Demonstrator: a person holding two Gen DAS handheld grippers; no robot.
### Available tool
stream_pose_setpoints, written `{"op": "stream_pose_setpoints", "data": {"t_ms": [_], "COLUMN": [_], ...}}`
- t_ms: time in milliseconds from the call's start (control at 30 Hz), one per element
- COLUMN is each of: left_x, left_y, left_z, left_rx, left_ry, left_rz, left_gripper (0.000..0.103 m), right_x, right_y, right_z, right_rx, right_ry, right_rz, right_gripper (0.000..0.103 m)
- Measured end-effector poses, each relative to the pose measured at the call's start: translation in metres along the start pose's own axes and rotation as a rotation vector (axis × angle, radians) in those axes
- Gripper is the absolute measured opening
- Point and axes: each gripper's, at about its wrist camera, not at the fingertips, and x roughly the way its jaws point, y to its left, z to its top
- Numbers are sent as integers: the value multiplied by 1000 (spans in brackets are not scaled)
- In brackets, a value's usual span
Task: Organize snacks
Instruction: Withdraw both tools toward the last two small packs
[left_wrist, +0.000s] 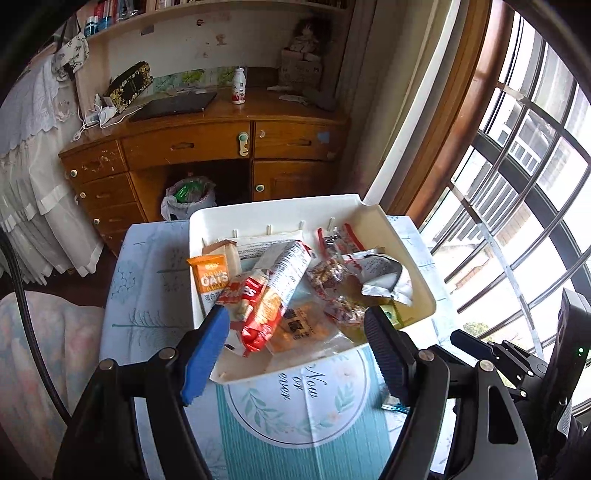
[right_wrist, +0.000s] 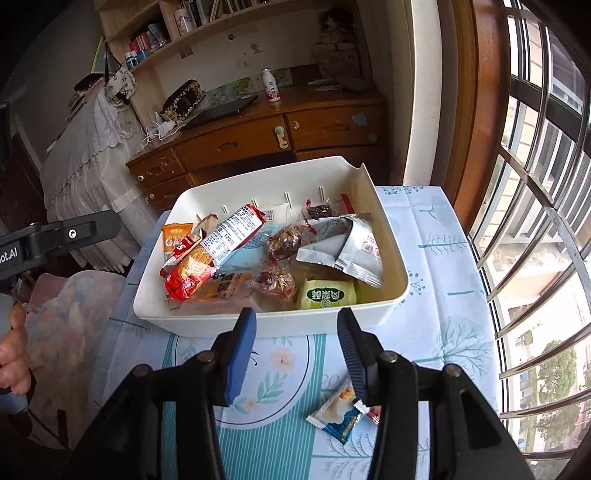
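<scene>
A white bin stands on the table with many snacks heaped in it. Among them are an orange oats packet, a red biscuit pack, a silver pouch, a green packet and clear-wrapped date sweets. My left gripper hovers over the bin's near edge, open and empty. My right gripper hangs just before the bin's near wall, open with nothing between its fingers. One small blue-and-white packet lies loose on the tablecloth below the right finger.
The table carries a pale blue floral cloth. A barred window runs along the right side. Behind stands a wooden desk with a laptop and a small bottle. A bagged waste bin sits under it. A cushioned seat is at the left.
</scene>
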Motion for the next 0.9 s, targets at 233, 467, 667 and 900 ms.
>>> {"op": "stream_pose_setpoints", "data": {"t_ms": [233, 467, 667, 900], "left_x": [-11, -9, 3, 23], "left_y": [-27, -54, -69, -89], "left_z": [-16, -36, -55, -75], "left_rx": [-8, -9, -25, 39], "left_ry": [-3, 16, 62, 103], "left_rz": [-40, -70, -85, -90], "left_gripper": [74, 74, 74, 74], "right_x": [-17, -26, -24, -9], "right_y": [-25, -55, -77, -102], "right_z": [-8, -17, -23, -31], "right_rx": [51, 137, 214, 341], "right_ry": [44, 107, 174, 273], "right_rz": [10, 15, 37, 100], "right_gripper": [46, 46, 47, 47]}}
